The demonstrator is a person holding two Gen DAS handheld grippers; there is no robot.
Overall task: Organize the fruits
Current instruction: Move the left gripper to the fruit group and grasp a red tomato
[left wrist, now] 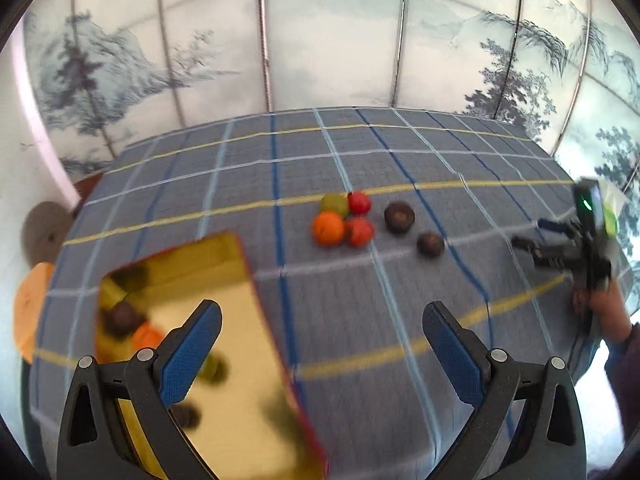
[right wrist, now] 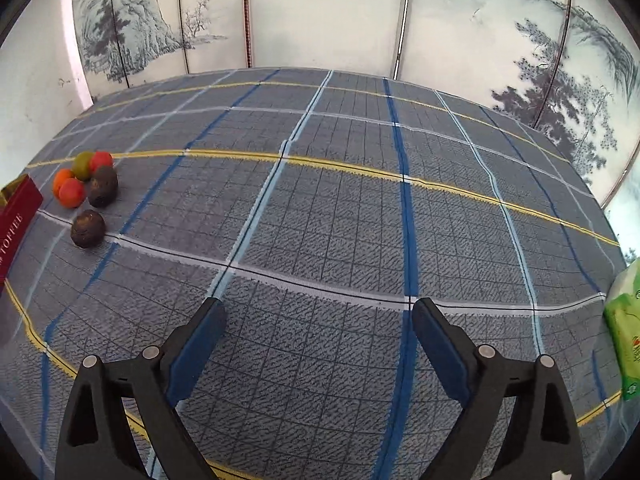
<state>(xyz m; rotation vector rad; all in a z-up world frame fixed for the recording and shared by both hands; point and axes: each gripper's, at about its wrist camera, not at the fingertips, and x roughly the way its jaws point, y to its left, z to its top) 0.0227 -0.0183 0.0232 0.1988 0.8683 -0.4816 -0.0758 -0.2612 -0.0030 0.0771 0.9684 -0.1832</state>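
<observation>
Six loose fruits (left wrist: 362,219) are clustered on the checked tabletop (right wrist: 360,208) beside the gold-lined box (left wrist: 224,320), apparently part-filled; both hand-held grippers, left (left wrist: 322,316) and right (right wrist: 318,312), are held wide open and empty

We find the left wrist view motion-blurred throughout. The gold box (left wrist: 224,344) is cut off at 6 o'clock; dark shapes on its shiny interior cannot be told as fruit or reflection. In the right wrist view, the box's red side (right wrist: 16,216) is cut off at 9 o'clock, the green packet (right wrist: 626,332) at 3 o'clock.
</observation>
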